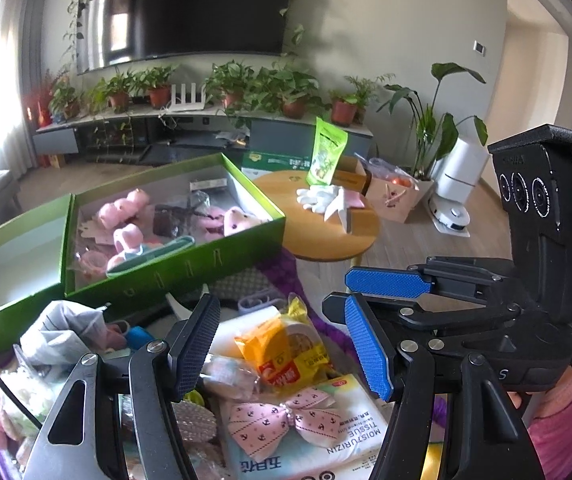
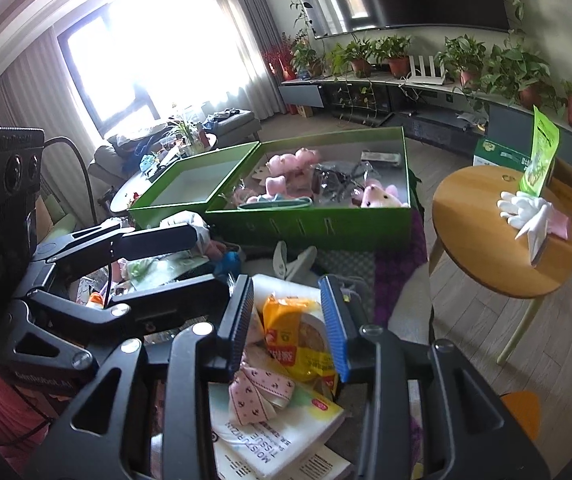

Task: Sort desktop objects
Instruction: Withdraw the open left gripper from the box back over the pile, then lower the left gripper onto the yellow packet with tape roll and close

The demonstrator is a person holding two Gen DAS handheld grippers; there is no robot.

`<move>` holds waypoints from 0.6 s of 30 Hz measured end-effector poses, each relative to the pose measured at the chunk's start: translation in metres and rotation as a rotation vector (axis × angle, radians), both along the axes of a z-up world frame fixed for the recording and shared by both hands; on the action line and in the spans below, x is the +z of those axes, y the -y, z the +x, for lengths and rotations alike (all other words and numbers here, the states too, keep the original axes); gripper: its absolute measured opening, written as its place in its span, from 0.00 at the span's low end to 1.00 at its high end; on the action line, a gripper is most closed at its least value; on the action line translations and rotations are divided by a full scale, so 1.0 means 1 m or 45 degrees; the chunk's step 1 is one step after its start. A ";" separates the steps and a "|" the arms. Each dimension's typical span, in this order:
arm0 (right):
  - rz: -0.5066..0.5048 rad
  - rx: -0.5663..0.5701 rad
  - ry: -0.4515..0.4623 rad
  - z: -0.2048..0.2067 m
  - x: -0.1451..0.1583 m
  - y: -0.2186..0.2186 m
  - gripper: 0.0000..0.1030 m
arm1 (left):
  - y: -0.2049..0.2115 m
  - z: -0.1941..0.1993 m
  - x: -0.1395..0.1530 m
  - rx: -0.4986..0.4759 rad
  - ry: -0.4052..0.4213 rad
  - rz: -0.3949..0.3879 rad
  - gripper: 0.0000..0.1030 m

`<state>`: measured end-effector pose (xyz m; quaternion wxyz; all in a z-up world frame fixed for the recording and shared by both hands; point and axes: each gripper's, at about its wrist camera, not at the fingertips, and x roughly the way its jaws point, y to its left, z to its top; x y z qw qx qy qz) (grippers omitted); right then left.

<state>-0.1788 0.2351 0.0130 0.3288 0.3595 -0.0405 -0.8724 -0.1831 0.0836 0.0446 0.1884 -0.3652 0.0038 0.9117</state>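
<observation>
Right gripper (image 2: pixel 287 326) hangs spread, its fingers straddling the yellow snack packet (image 2: pixel 299 340), apparently not touching; the packet's long axis runs forward between them. Left gripper (image 1: pixel 282 344), also spread, frames the same packet; green box (image 2: pixel 309 224) lies beyond

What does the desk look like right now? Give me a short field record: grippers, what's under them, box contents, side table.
left gripper: open, above the clutter, holding nothing
right gripper: open, straddling the yellow snack packet
under grippers: pink ribbon bow lying on a tissue pack
green box: open, lid beside it, pink plush toys inside
round wooden table: white gloves, green pouch standing upright
</observation>
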 end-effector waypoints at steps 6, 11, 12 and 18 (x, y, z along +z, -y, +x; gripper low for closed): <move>0.018 -0.009 0.035 0.000 -0.017 -0.008 0.39 | -0.009 -0.003 -0.017 -0.048 0.042 -0.032 0.64; 0.015 -0.024 0.088 -0.005 -0.034 -0.012 0.40 | -0.015 -0.007 -0.029 -0.064 0.079 -0.054 0.64; 0.013 -0.026 0.103 -0.006 -0.038 -0.013 0.40 | -0.017 -0.008 -0.031 -0.066 0.086 -0.061 0.64; -0.005 -0.040 0.170 -0.011 -0.055 -0.018 0.40 | -0.022 -0.015 -0.044 -0.064 0.126 -0.107 0.64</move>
